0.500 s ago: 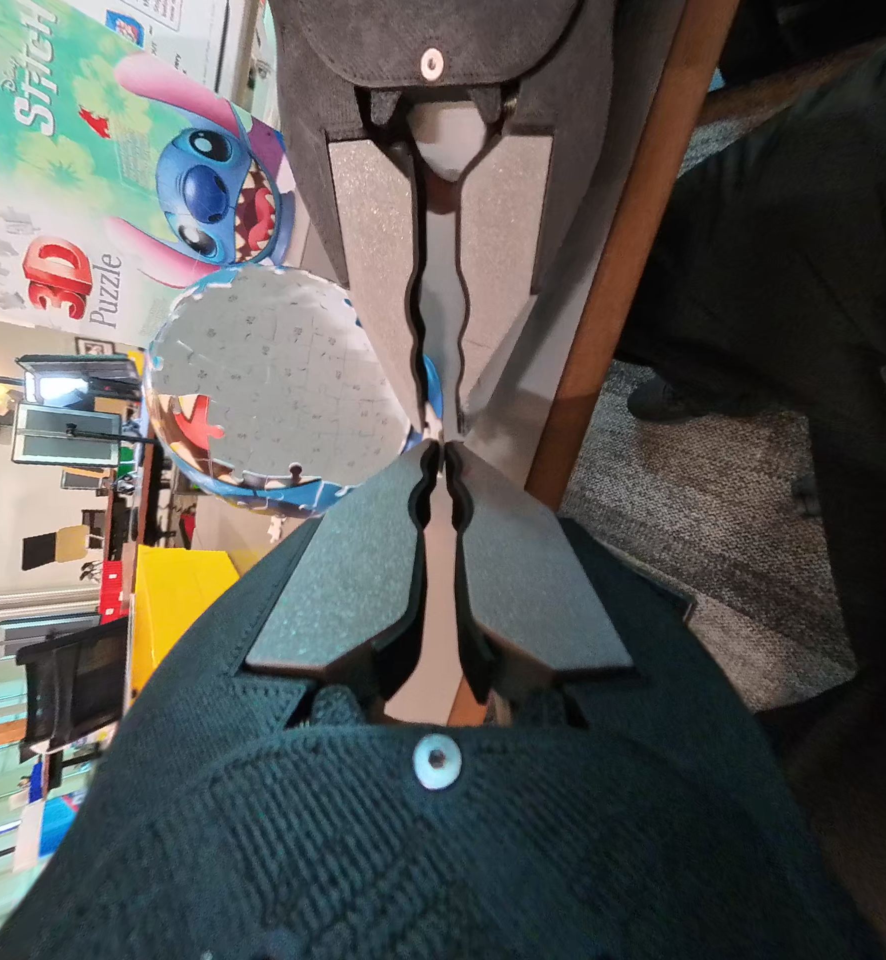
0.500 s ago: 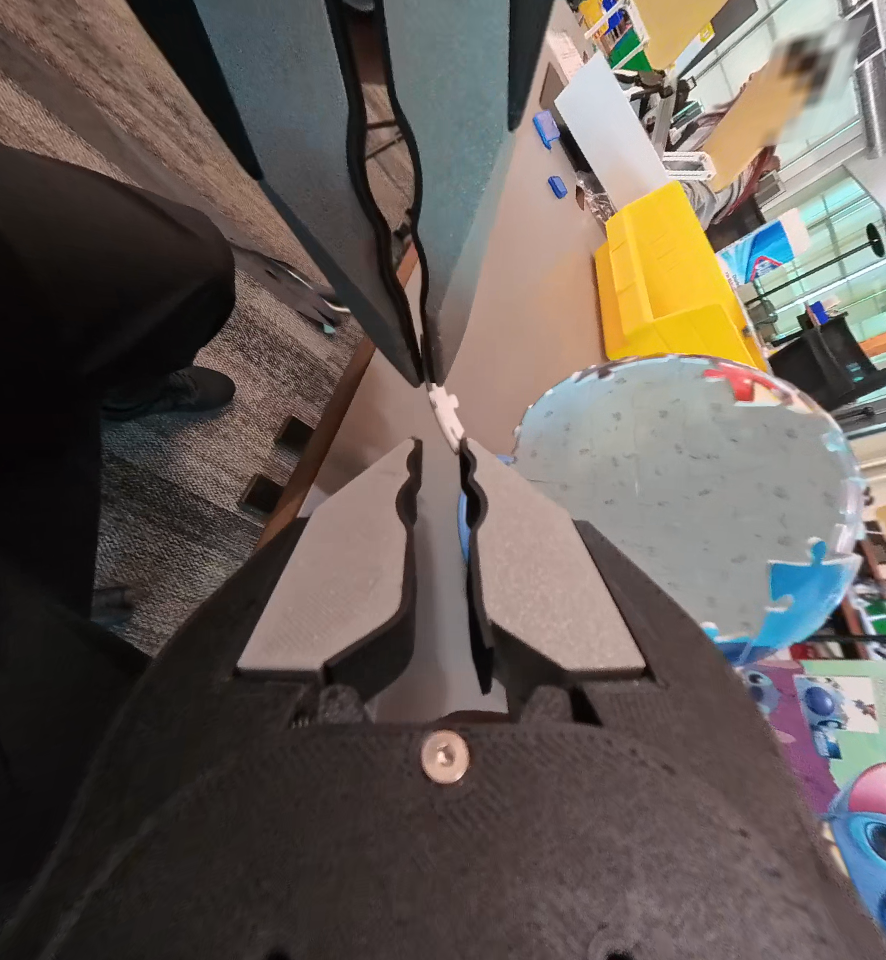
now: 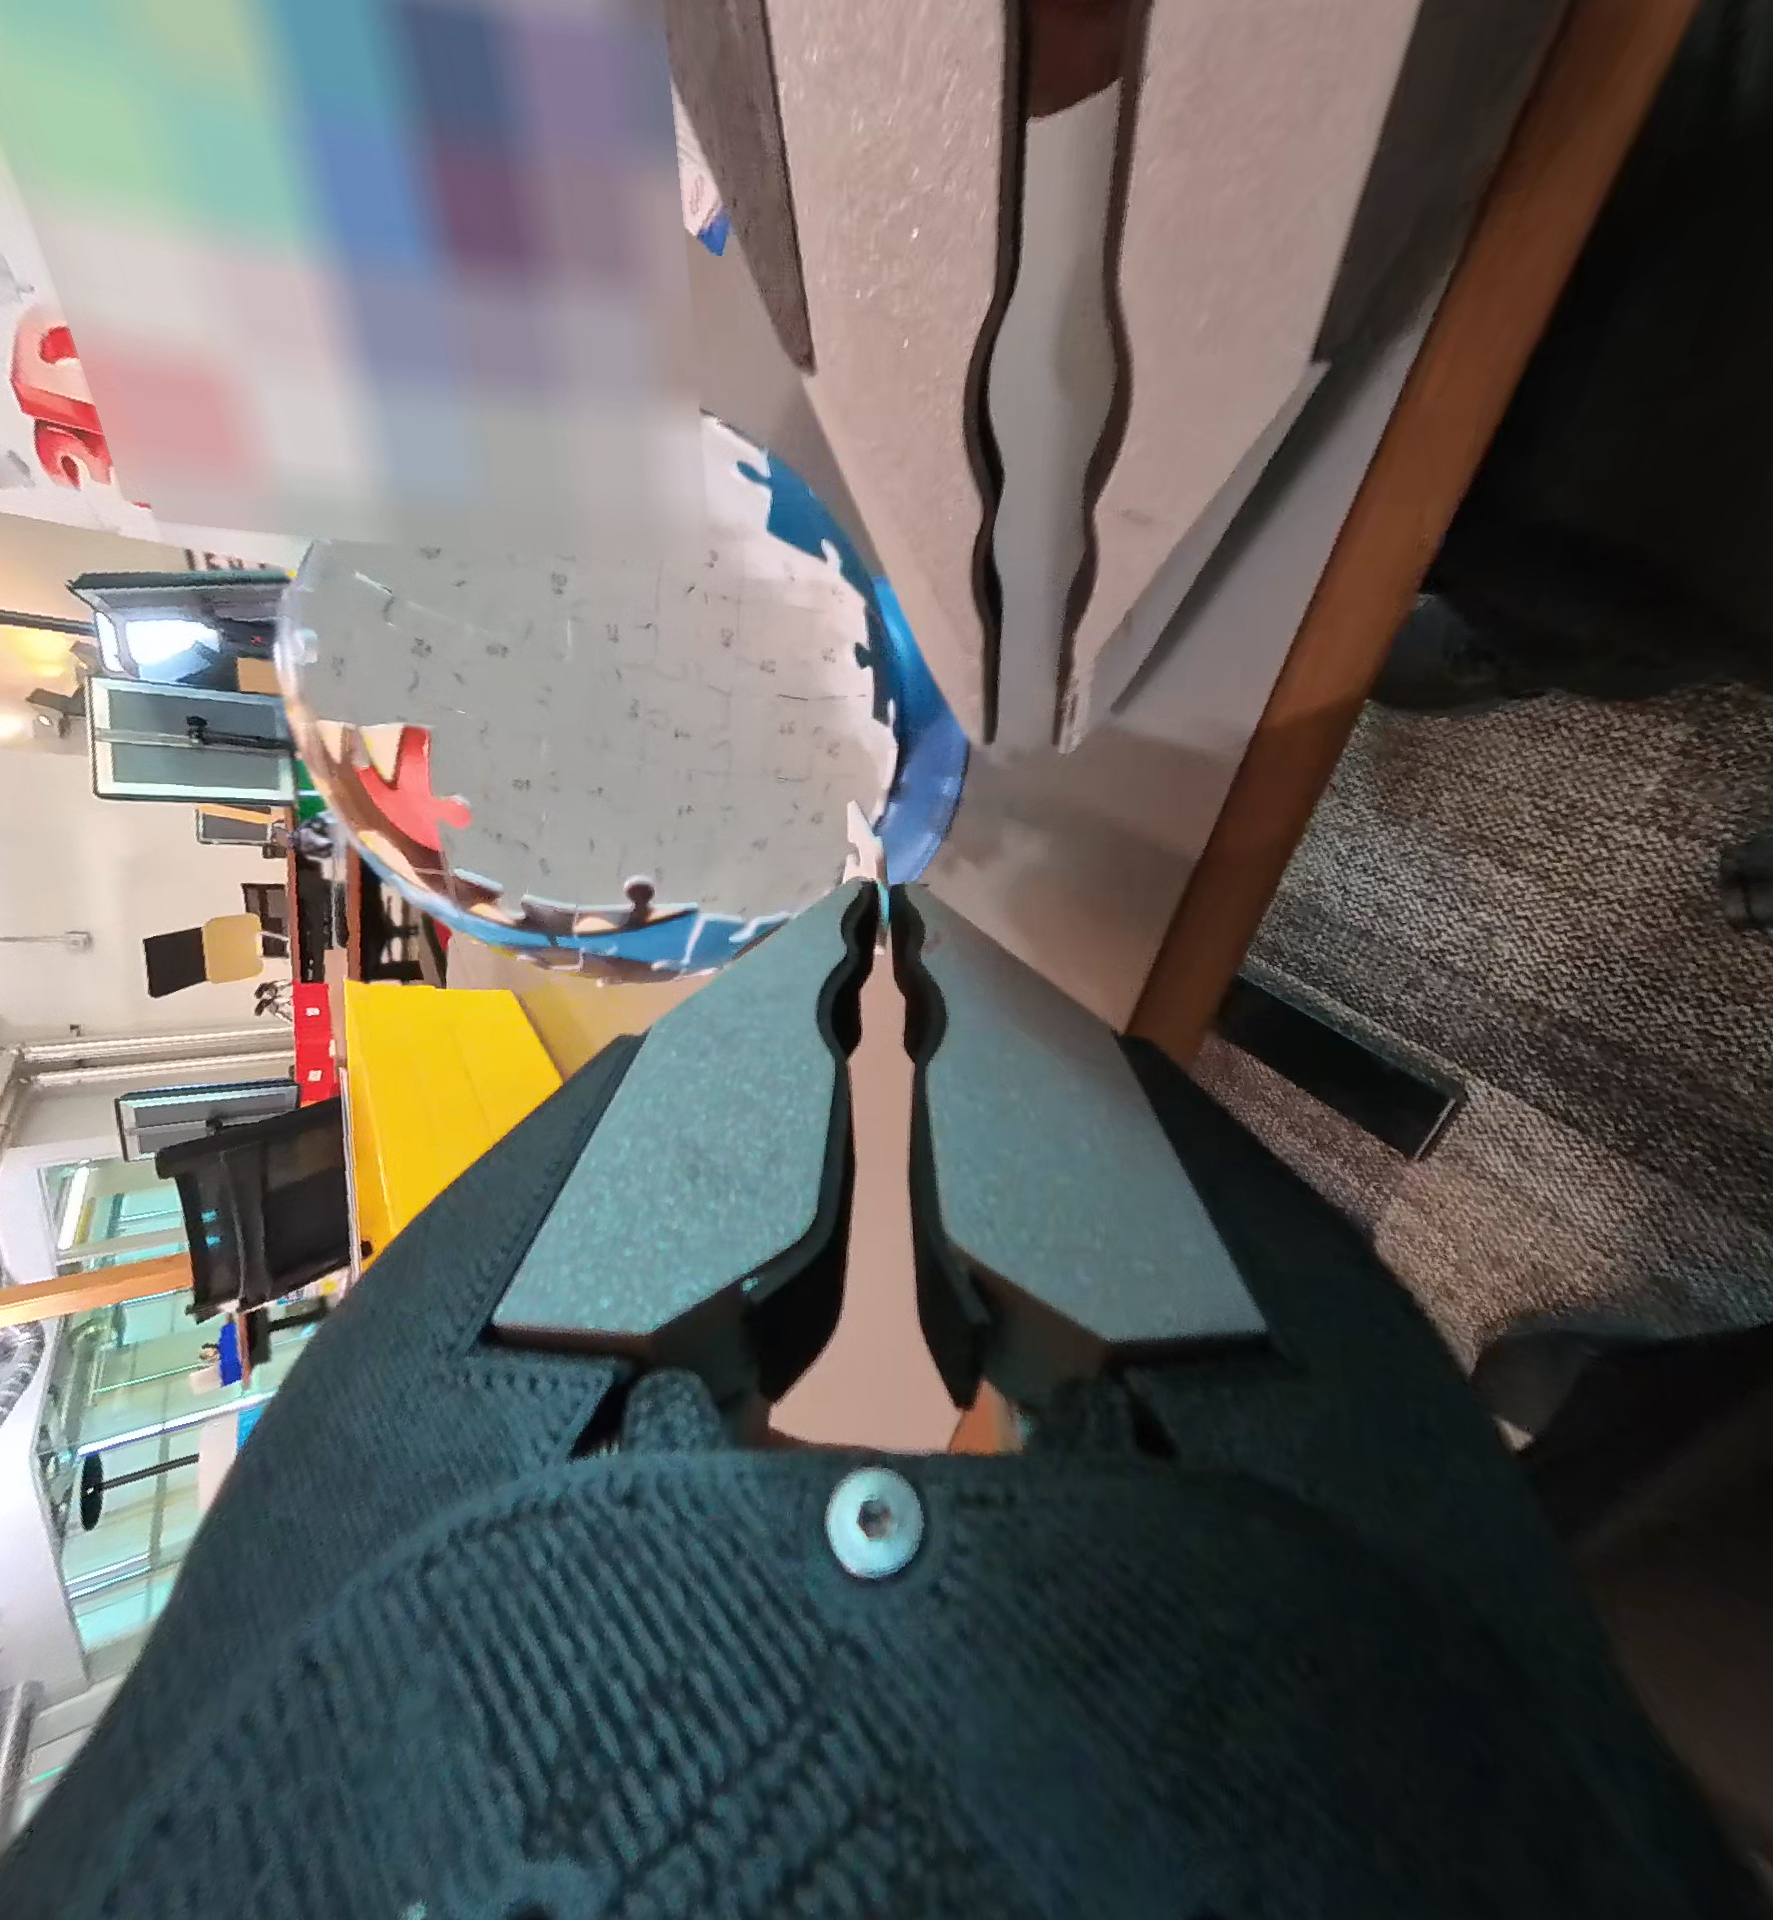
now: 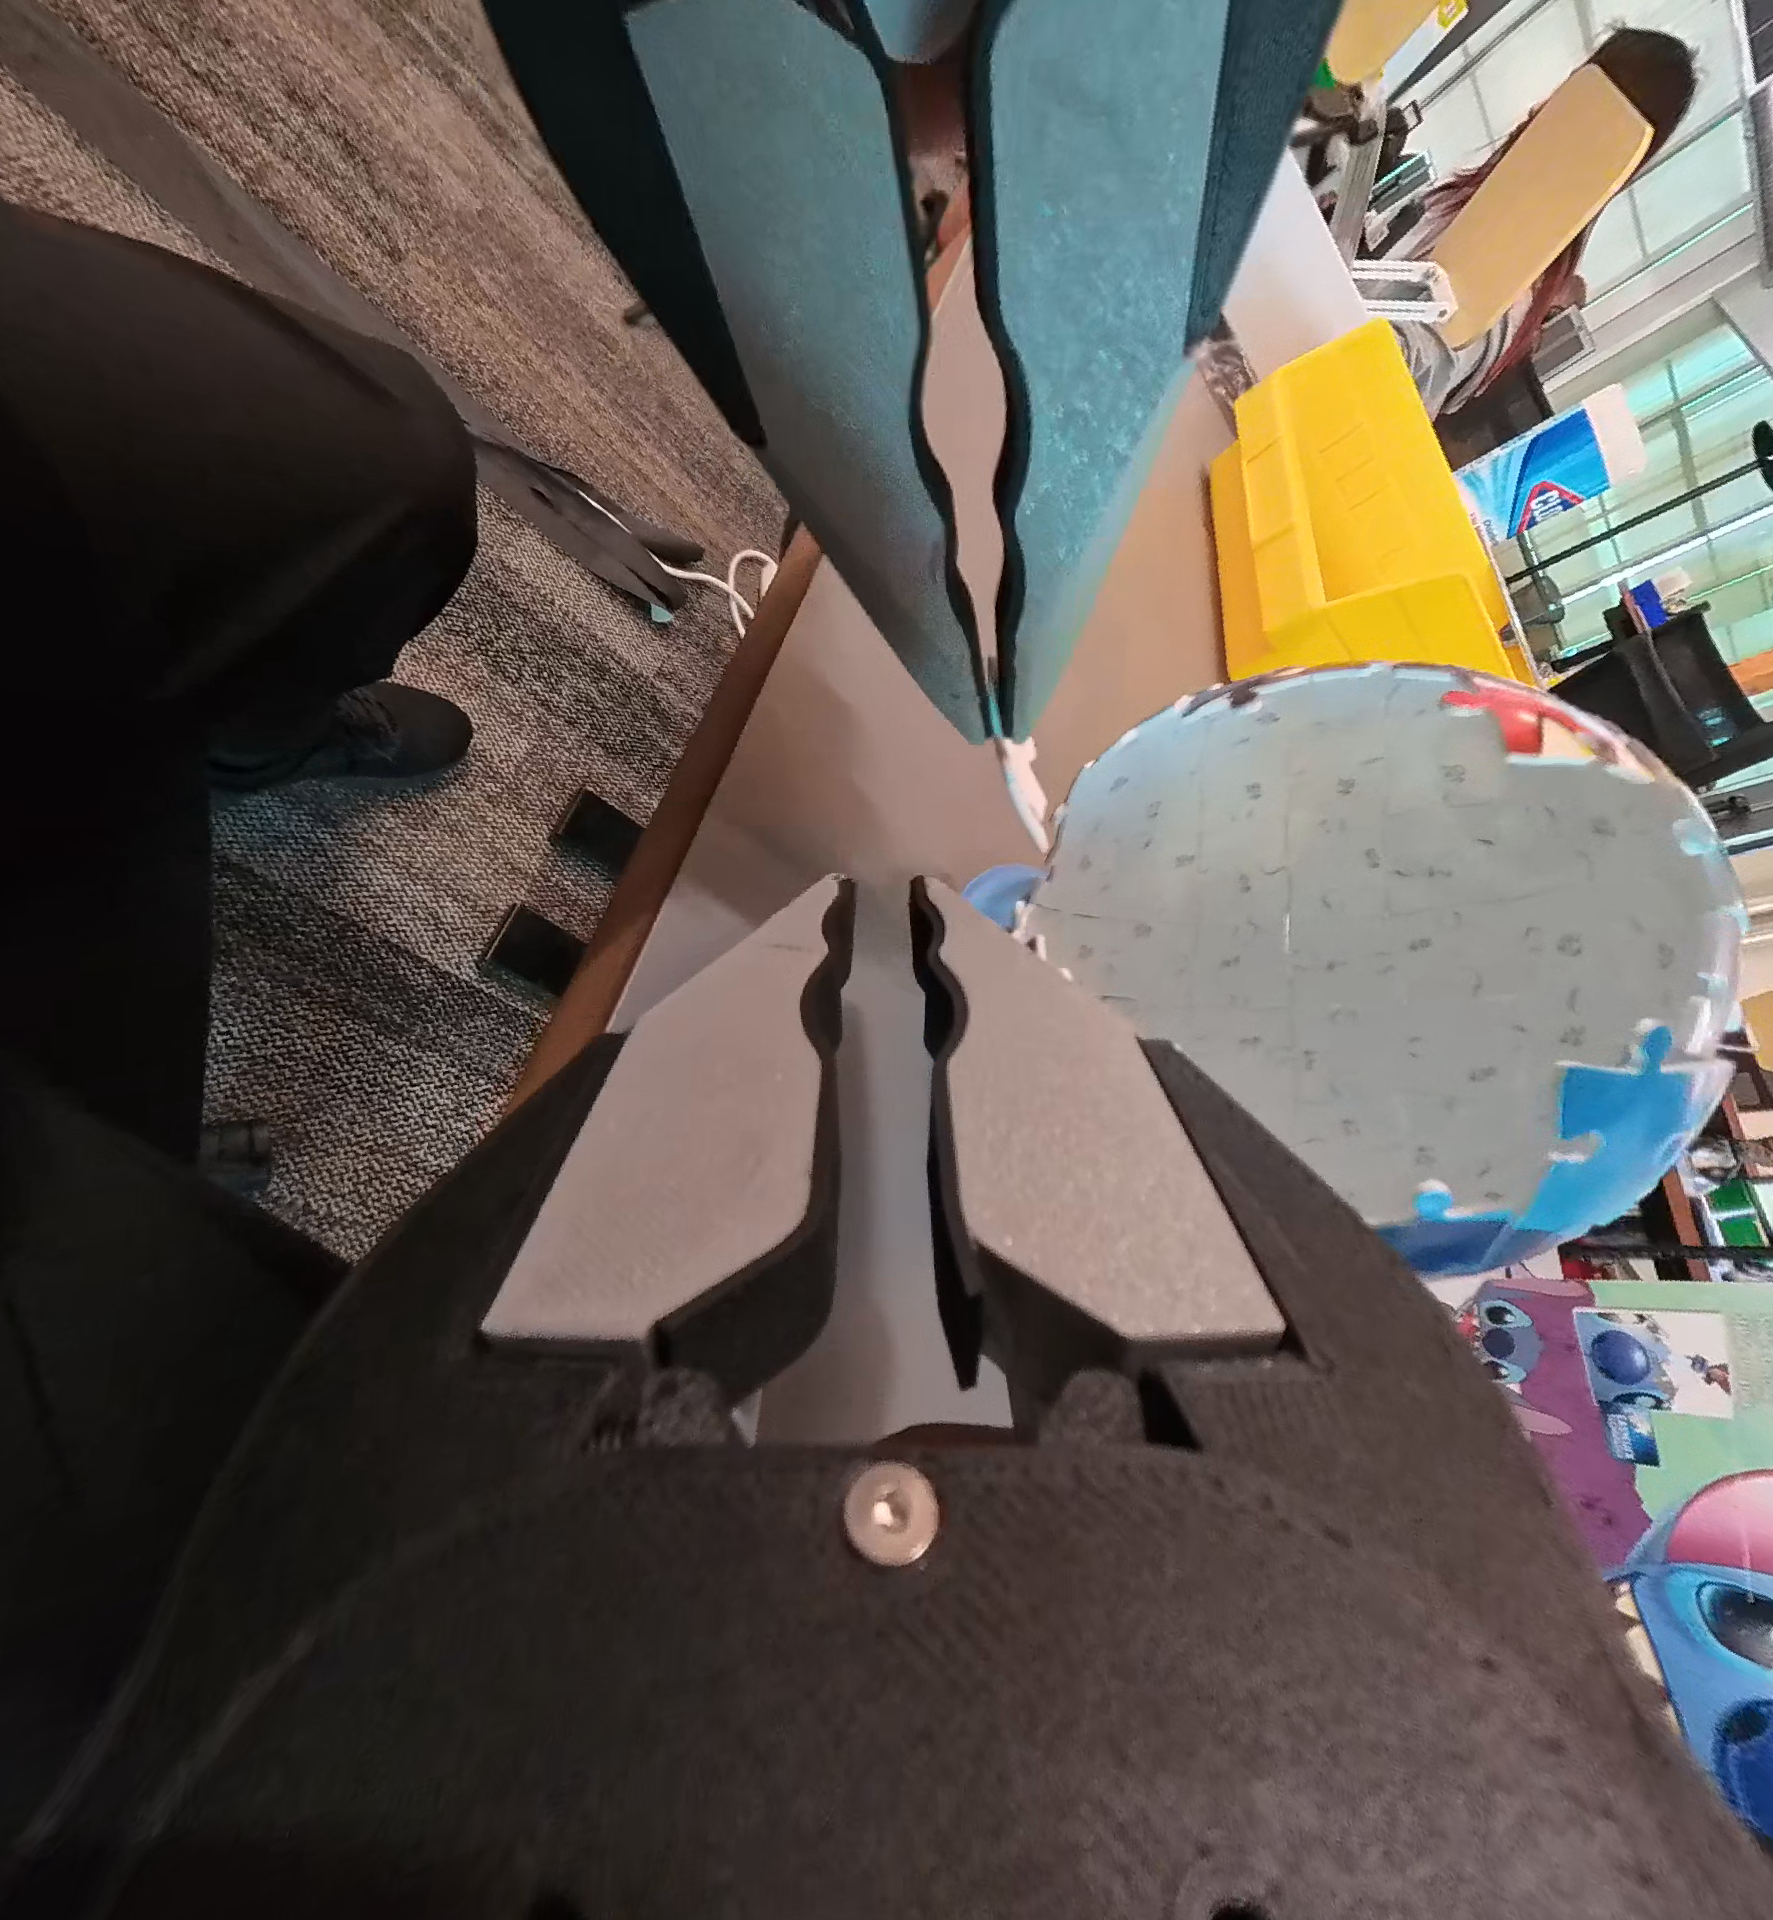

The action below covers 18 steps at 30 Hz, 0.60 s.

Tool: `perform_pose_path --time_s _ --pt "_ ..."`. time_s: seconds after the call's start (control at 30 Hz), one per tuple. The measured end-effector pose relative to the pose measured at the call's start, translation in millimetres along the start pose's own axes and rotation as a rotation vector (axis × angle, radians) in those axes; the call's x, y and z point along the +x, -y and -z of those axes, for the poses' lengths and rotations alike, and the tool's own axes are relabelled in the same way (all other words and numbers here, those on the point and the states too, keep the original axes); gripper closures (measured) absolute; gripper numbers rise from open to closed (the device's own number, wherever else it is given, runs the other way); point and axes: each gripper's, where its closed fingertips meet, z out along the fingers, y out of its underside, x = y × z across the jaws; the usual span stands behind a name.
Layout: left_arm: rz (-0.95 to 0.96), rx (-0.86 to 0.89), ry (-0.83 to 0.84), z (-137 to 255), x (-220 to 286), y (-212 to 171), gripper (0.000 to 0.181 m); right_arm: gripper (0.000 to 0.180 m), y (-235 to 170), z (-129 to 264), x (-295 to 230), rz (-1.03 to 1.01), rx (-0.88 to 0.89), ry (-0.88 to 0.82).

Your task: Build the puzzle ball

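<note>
**Last gap closes between loose piece and half-built puzzle ball**

Left wrist view: the left gripper point(image 3: 880, 914) is clenched on a pale puzzle piece point(image 3: 866, 844), whose tip pokes out past the fingertips and touches the blue rim of the puzzle ball point(image 3: 591, 727). The ball, an open half-shell showing its grey inside, lies up and to the left of the gripper's tips, standing on the table point(image 3: 1048, 831). The right gripper point(image 3: 1027, 727) hangs opposite, fingertips parted and empty. Half a second earlier the left gripper sat farther from the rim; it has since pushed in.

Right wrist view: the right gripper point(image 4: 882, 894) is released, holding nothing, with the ball point(image 4: 1381, 935) just to its right. The teal left gripper point(image 4: 996, 727) is the nearer one, its piece point(image 4: 1022, 790) reaching lengthwise toward the shell's edge. Earlier the piece hung apart from the ball; now it meets it. A yellow bin point(image 4: 1360, 540) stands behind.
</note>
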Motion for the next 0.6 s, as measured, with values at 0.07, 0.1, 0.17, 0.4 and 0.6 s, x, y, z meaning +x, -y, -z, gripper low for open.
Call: perform_pose_path --time_s 0.07,0.1,0.17,0.4,0.6 --pt "-0.013 -0.011 -0.009 -4 1 -1 0.181 0.172 -1 3 -2 -0.001 0.0 0.008" --pt "-0.022 -0.011 -0.015 -6 3 0 0.181 0.172 -2 5 -4 -0.002 -0.001 0.014" --pt "-0.04 -0.011 -0.023 -10 4 1 0.181 0.172 -5 8 -6 -0.005 -0.005 0.019" --pt "-0.129 -0.033 -0.055 -14 7 0 0.181 0.172 -10 17 -9 -0.03 0.003 0.042" --pt "-0.19 -0.06 -0.073 -17 5 -2 0.181 0.172 -11 20 -9 -0.051 0.012 0.053"
